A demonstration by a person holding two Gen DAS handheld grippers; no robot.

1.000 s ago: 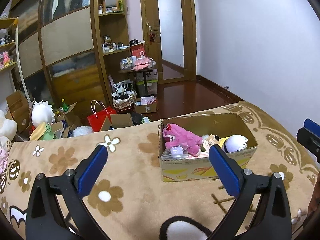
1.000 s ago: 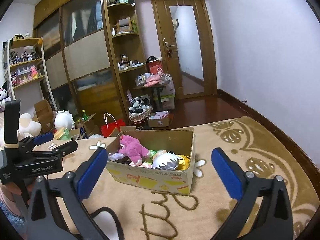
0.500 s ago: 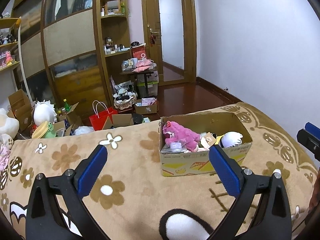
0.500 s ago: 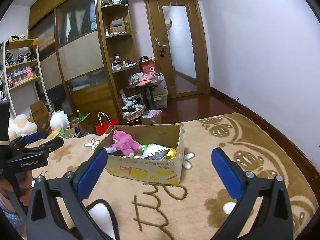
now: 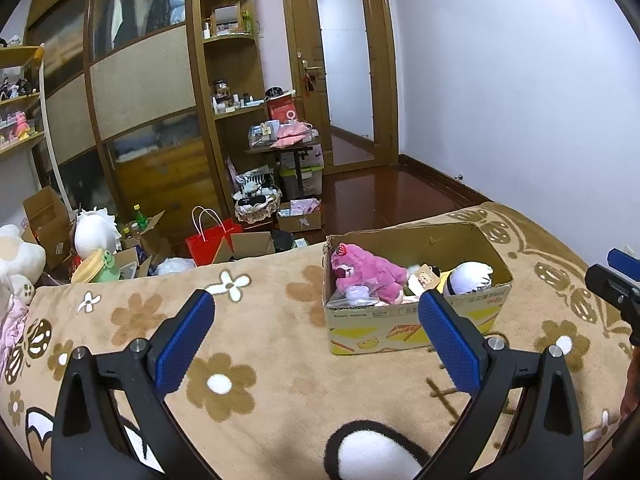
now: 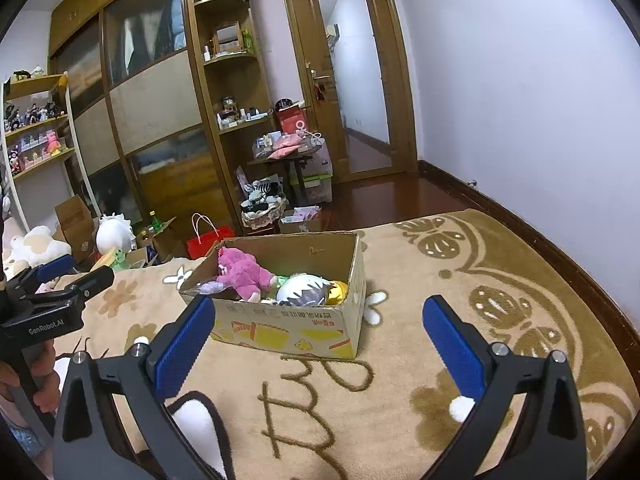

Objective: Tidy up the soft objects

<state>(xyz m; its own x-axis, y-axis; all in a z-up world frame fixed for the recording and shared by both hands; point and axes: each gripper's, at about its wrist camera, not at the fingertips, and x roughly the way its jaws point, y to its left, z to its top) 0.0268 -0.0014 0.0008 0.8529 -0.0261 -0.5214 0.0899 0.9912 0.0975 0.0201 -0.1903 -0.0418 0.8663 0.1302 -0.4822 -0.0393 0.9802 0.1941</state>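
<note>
A cardboard box (image 5: 416,320) stands on a tan flowered blanket (image 5: 256,336). It holds a pink plush bear (image 5: 368,272), a white-haired plush (image 5: 468,276) and other soft toys. It also shows in the right wrist view (image 6: 288,328), with the pink bear (image 6: 244,272) and the white-haired plush (image 6: 304,288). My left gripper (image 5: 316,328) is open and empty, held back from the box. My right gripper (image 6: 316,332) is open and empty, also short of the box. Each gripper shows at the edge of the other's view.
Beyond the bed edge the floor is cluttered: a red paper bag (image 5: 212,236), open cartons, a white round plush (image 5: 96,232) and a green frog toy (image 5: 100,268). White plush toys (image 5: 16,260) lie at the far left. Wardrobe, shelves and door stand behind.
Both grippers have drawn back and up from the box, so it looks smaller and farther. Both stay open and empty. The toys in the box have not moved.
</note>
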